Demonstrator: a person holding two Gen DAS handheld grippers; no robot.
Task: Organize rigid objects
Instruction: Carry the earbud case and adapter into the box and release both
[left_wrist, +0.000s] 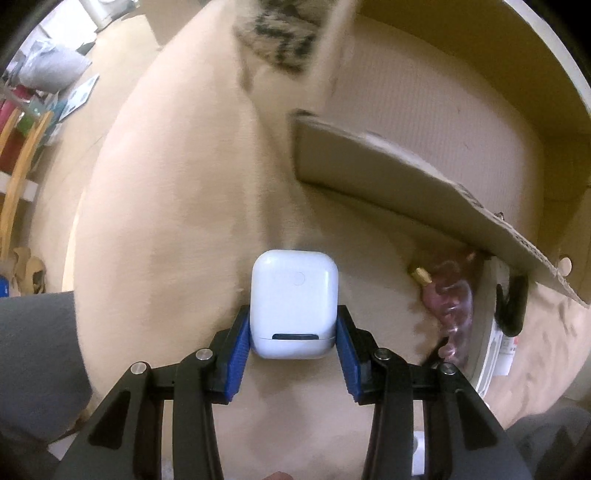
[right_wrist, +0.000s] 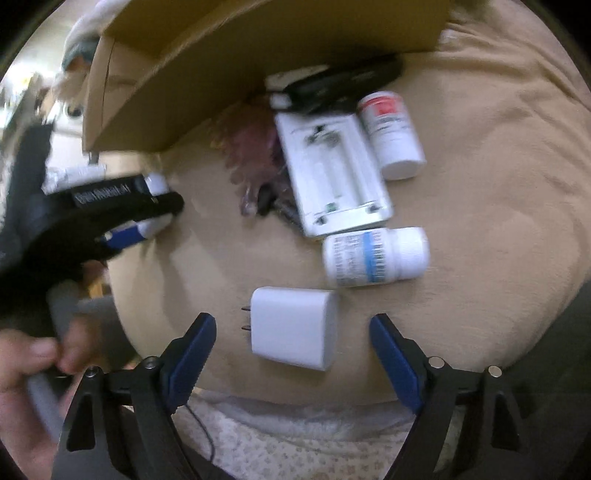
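- Left hand-held gripper: blue pads pressed on both sides of a white earbud case, clenched on it; the case lies over a beige blanket
- Right hand-held gripper: jaws spread wide, released, nothing gripped; a white plug adapter lies between the pads, clear of both, prongs pointing left
- Cardboard box: far side of the blanket, one flap hanging over the items
- White battery charger: flat, centre of the right wrist view, slots up
- Pill bottle, blue-striped label: on its side, just beyond the adapter, touching the charger's near end
- Pill bottle, red label: on its side, right of the charger
- Pink translucent item: left of the charger, blurred, kind unclear
- Person's hand: near left, on a grip handle
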